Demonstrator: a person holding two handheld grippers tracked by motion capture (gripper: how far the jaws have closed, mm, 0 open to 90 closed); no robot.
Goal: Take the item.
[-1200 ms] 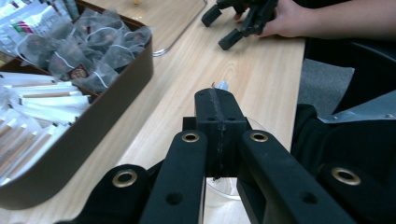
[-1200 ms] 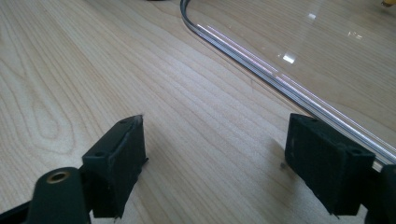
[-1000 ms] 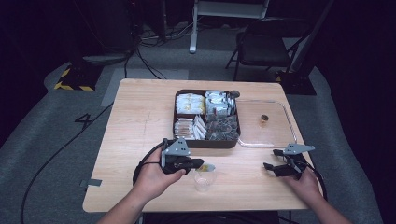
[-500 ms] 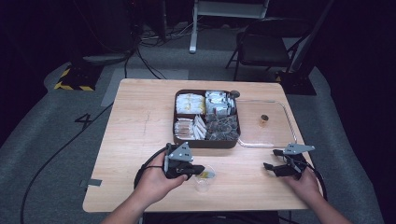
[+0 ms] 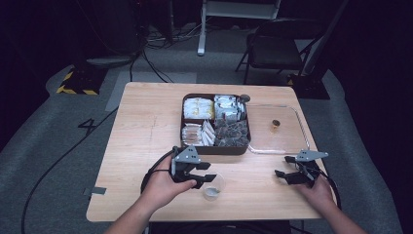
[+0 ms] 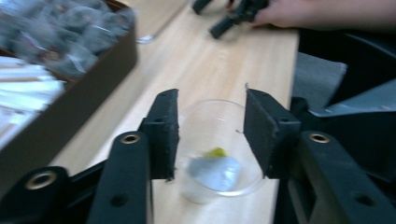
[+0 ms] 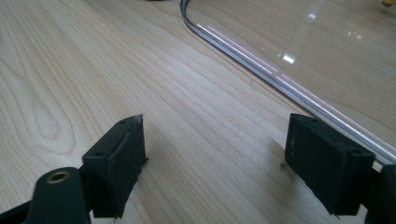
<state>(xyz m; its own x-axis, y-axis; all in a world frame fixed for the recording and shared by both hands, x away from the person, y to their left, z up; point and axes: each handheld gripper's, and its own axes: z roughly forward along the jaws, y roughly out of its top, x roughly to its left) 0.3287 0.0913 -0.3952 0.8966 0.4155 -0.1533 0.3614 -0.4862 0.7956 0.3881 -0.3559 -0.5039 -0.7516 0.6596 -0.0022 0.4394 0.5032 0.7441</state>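
Since a second ago, we see the left gripper (image 5: 207, 181) has slid nearer the table's front edge and toward the small clear cup (image 5: 214, 186), which now sits between its jaws; the right gripper (image 5: 282, 174) has kept its place.

From the high view, a pale wooden table (image 5: 146, 126) stands on a grey floor, with a dark folding chair (image 5: 272, 51) beyond its far side. At the middle of the table is a dark compartment tray (image 5: 215, 148) packed with wrapped packets. Touching its right side lies a clear flat lid (image 5: 285, 139) with a small brown object (image 5: 275, 125) on it.

Both forearms come in from the bottom edge. The left hand (image 5: 163, 187) wraps its gripper from behind, the jaws pointing right along the table. The right hand (image 5: 319, 192) holds its gripper low near the right front corner, the jaws pointing left.

In the left gripper view, the black jaws are spread either side of the cup (image 6: 219, 149), close to its wall; we cannot tell whether they touch it. The cup stands upright, with something pale and a bit of yellow (image 6: 214, 152) at its bottom.

In the right gripper view, the jaws are spread wide over bare wood, holding nothing, the lid's rounded rim (image 7: 261, 65) just beyond them.
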